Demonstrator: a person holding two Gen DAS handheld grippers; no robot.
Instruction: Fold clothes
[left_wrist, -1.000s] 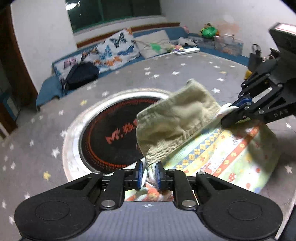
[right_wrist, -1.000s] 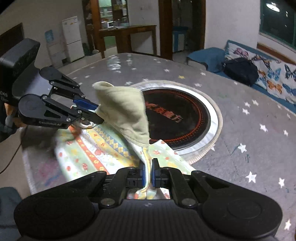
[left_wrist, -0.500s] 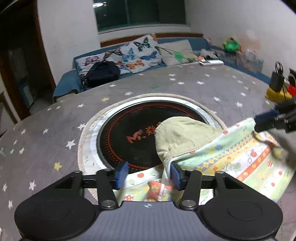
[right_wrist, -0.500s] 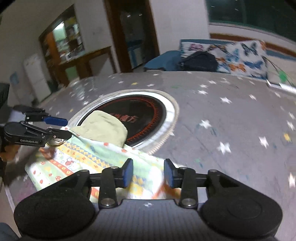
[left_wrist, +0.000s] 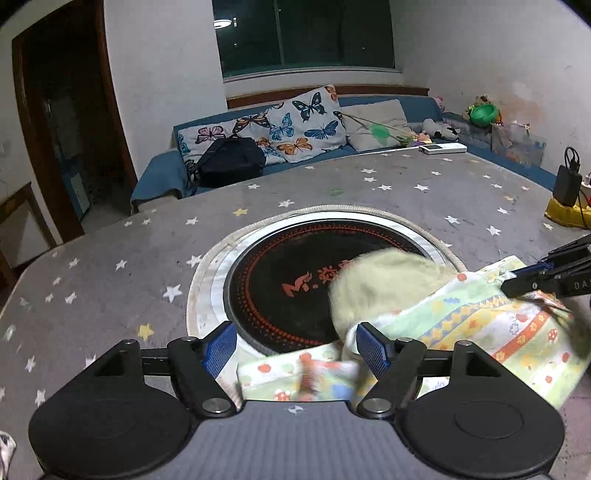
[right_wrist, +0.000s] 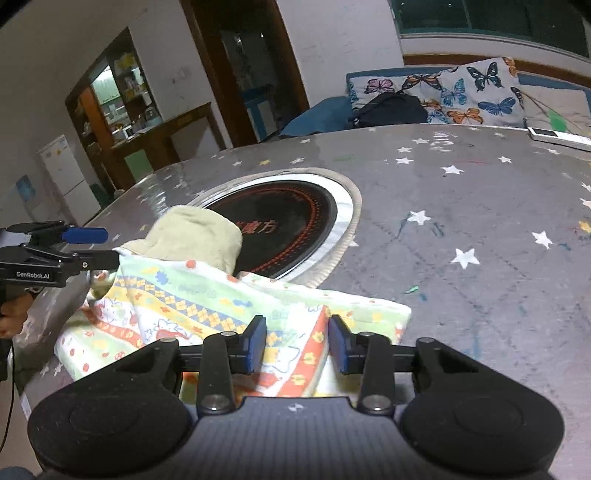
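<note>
A small garment with a colourful printed side (left_wrist: 480, 325) and a pale green corduroy side (left_wrist: 384, 280) lies folded on the grey starred table (left_wrist: 332, 192). Its green part overlaps the black round hob (left_wrist: 288, 280). My left gripper (left_wrist: 297, 347) is open, and the garment's near edge lies below its spread blue pads (left_wrist: 221, 347). In the right wrist view the printed cloth (right_wrist: 192, 295) lies under my open right gripper (right_wrist: 297, 343). From there the left gripper (right_wrist: 99, 246) shows open at the cloth's left edge. The right gripper (left_wrist: 524, 273) enters the left wrist view at the far right.
A white remote (left_wrist: 441, 148) lies at the table's far edge. A black adaptor with cables (left_wrist: 565, 188) stands on something yellow at the right. Beyond the table are a blue sofa with butterfly cushions (left_wrist: 306, 122) and a black backpack (left_wrist: 229, 162). A hand (right_wrist: 14, 314) holds the left gripper.
Both grippers have opened and let go of the garment. It has dropped from its lifted fold to lie flatter on the table, and both grippers have drawn back.
</note>
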